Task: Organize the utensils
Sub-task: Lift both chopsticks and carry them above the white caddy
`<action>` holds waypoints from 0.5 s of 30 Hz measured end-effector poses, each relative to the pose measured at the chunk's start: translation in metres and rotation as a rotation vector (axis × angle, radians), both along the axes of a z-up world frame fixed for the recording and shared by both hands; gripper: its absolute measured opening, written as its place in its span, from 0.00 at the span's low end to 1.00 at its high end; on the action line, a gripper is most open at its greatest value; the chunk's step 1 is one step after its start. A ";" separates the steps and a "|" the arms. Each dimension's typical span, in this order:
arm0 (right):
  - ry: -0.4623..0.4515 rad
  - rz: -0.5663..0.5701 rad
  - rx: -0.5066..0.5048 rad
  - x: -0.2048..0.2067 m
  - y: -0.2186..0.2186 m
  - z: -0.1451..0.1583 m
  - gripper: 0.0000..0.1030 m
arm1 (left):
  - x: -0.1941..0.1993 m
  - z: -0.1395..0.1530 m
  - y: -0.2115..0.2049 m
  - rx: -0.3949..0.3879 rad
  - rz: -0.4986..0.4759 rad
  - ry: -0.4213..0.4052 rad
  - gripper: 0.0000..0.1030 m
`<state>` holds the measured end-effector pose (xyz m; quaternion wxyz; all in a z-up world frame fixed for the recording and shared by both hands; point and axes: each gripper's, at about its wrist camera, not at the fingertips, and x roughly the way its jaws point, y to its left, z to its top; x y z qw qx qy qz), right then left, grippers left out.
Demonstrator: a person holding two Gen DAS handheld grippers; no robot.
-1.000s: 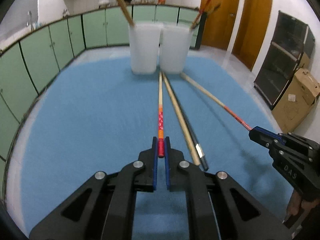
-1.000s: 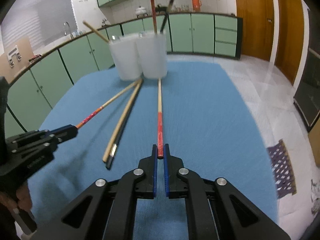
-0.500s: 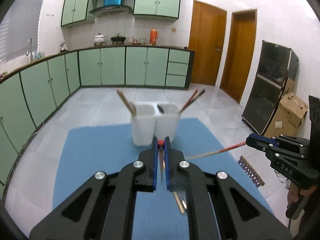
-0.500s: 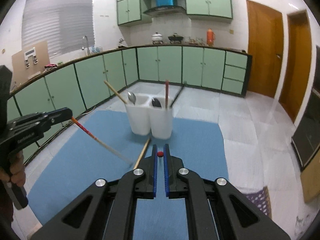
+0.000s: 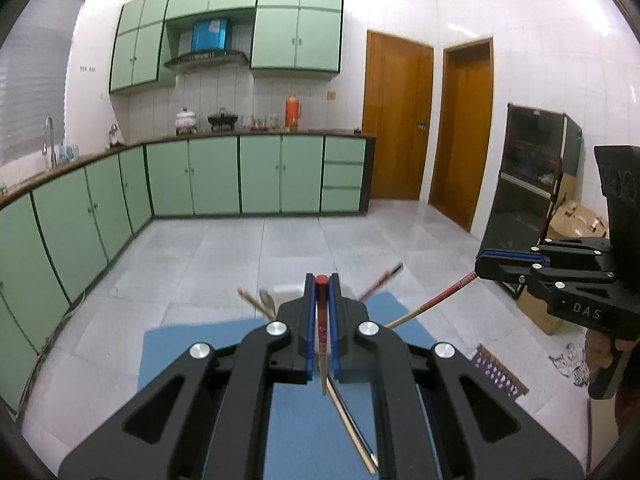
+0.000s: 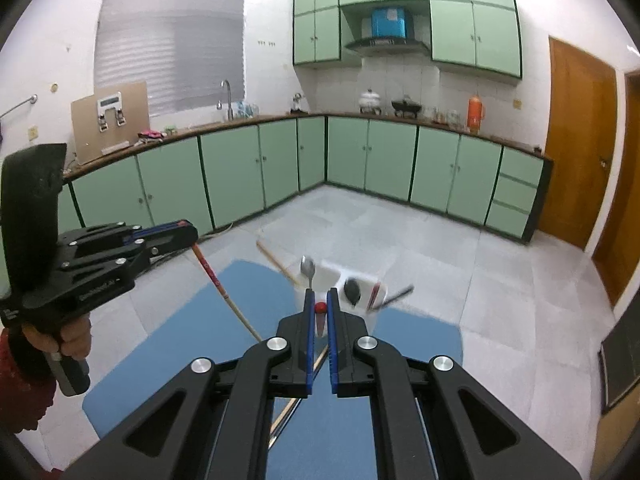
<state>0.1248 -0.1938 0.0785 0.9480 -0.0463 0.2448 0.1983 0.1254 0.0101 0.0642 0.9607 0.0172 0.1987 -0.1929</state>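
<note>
The blue desk (image 6: pixel 168 360) carries two white utensil cups (image 6: pixel 340 280) and two loose chopsticks (image 5: pixel 352 420). Each hand-held gripper, left (image 5: pixel 321 300) and right (image 6: pixel 319 312), is clamped on one red-ended chopstick (image 5: pixel 321 320) hanging tip-down. Best to aim each tip above one cup's mouth, clear of the spoon (image 6: pixel 308 268), before letting go.

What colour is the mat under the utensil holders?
Blue mat, plain with no pattern; the right wrist view shows it best.

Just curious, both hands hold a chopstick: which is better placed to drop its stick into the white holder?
Probably the right hand: its jaws hold a red-tipped chopstick straight before the open white holder; the left hand stands off to the side.
</note>
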 end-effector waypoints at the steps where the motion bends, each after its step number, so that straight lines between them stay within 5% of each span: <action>1: -0.015 -0.003 -0.001 0.002 -0.001 0.007 0.05 | 0.002 0.008 0.000 -0.008 0.001 -0.017 0.05; 9: -0.054 -0.048 -0.048 0.042 -0.002 0.039 0.05 | 0.042 0.056 -0.019 -0.021 0.030 -0.139 0.05; 15: 0.032 -0.074 -0.077 0.095 0.003 0.019 0.05 | 0.089 0.043 -0.043 0.007 0.056 -0.114 0.05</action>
